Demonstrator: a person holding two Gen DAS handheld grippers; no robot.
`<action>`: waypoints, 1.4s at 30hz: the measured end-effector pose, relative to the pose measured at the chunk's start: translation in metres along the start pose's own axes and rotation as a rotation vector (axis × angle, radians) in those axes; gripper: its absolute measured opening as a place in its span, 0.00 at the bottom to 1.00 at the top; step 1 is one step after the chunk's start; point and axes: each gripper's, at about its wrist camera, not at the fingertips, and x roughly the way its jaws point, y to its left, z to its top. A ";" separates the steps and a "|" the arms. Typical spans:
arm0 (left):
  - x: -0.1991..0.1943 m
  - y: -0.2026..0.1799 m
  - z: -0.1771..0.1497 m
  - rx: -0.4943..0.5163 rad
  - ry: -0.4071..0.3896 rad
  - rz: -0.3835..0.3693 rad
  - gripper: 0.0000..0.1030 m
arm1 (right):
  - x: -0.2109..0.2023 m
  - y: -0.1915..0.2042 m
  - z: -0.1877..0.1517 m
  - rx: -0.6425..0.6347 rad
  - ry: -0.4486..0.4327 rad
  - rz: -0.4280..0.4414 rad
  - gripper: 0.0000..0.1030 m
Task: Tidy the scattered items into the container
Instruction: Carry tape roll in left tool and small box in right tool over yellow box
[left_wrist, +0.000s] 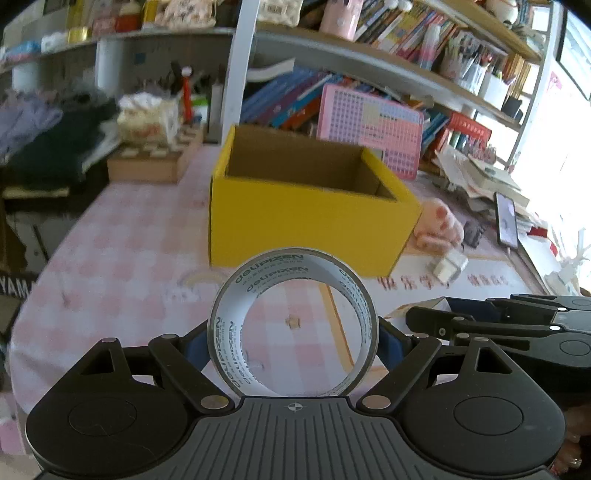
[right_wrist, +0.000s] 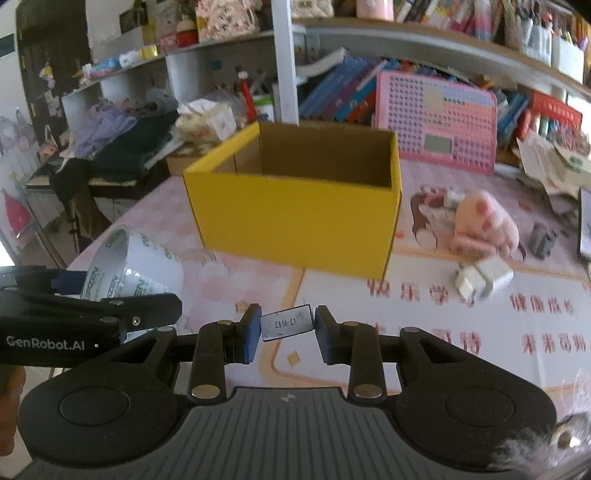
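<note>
Cluttered shelves are looming behind a pink checked tablecloth (left_wrist: 110, 258). Left gripper (left_wrist: 293, 341) is squeezing a tape roll (left_wrist: 293, 325) across its width, hole facing forward. Right gripper (right_wrist: 287, 328) is pinching a small staple box (right_wrist: 287, 325). Yellow box (right_wrist: 295, 218) is sitting straight ahead of both, open side up, so each load looks like it's needing a lift forward over the near wall.

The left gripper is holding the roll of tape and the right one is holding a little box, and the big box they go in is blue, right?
Almost. The big box is yellow, not blue; both wrist views show it. The rest holds: the left gripper grips the roll of tape, and the right gripper holds the little box.
</note>
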 end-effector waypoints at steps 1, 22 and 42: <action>-0.001 0.000 0.004 0.007 -0.013 0.000 0.85 | -0.001 0.000 0.004 -0.004 -0.017 0.001 0.28; 0.075 -0.016 0.136 0.195 -0.138 0.013 0.85 | 0.065 -0.062 0.132 -0.107 -0.133 0.008 0.28; 0.238 -0.017 0.171 0.454 0.232 0.146 0.85 | 0.238 -0.081 0.182 -0.529 0.176 0.061 0.28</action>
